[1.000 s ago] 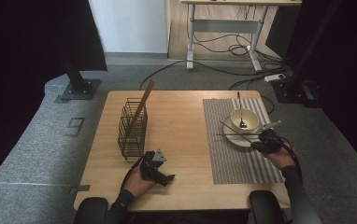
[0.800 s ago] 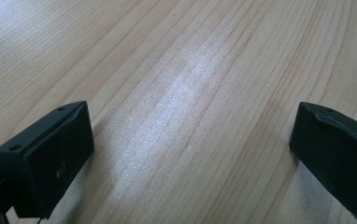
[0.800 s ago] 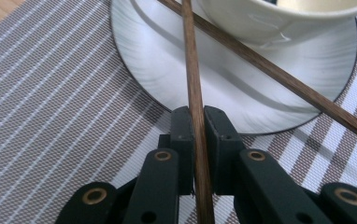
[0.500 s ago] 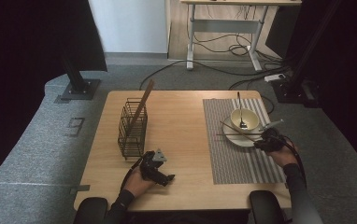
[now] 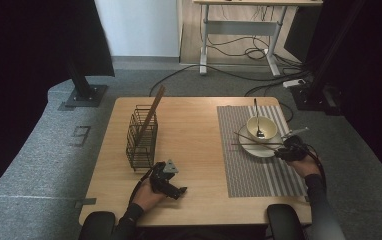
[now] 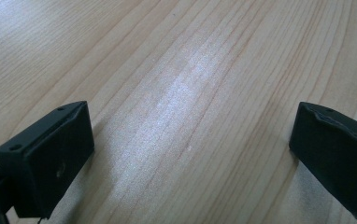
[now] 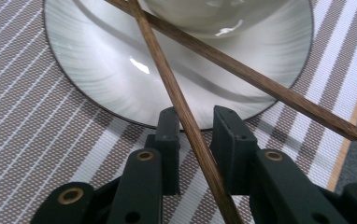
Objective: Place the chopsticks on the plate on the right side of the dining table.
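Right hand-held gripper (image 5: 285, 152) sat at the plate's (image 5: 274, 149) near edge in the high view; the left hand-held gripper (image 5: 171, 184) rested released on the wooden bench (image 5: 194, 125). In the right gripper view, jaws just easing apart straddled one chopstick (image 7: 186, 116) without pinching. Likely it was being laid down; backing away comes next.

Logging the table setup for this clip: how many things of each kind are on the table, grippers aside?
Chopsticks: 2
Wooden stick, leaning: 1
Plate: 1
Bowl: 1
Spoon: 1
Wire basket: 1
Placemat: 1
Total: 8
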A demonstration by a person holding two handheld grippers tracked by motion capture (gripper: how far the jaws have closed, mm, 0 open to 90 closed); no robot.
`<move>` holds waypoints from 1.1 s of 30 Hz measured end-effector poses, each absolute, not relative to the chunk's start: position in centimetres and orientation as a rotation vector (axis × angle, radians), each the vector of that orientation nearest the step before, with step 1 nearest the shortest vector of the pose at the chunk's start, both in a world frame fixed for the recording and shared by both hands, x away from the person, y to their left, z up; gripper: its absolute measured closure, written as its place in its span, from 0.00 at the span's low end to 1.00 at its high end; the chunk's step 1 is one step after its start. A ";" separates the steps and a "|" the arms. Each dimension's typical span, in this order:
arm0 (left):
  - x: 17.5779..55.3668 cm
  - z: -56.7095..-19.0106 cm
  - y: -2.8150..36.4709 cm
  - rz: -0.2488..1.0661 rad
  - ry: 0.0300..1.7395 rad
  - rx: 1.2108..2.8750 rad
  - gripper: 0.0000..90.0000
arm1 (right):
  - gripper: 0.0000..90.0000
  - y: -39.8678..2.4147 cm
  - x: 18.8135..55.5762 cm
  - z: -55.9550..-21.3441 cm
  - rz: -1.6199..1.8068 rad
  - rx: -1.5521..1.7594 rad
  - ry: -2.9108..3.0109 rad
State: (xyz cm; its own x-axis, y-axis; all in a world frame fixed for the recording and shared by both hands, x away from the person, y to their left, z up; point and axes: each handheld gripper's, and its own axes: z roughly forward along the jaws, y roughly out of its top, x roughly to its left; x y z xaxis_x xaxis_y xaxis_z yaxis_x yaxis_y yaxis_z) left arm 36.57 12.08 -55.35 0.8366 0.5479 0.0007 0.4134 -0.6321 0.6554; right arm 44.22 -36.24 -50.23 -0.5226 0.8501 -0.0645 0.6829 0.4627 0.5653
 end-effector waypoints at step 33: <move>36.6 -55.4 12.1 0.262 0.698 2.342 0.00 | 0.70 -37.9 44.9 -50.5 0.645 1.360 2.279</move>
State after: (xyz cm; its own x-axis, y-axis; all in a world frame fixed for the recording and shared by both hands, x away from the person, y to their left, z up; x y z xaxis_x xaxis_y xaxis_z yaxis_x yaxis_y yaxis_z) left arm 36.57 12.08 -55.35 0.8367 0.5477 0.0011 0.4130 -0.6322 0.6555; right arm 44.87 -37.89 -50.49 -0.4418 0.8907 -0.1074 0.7025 0.4179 0.5760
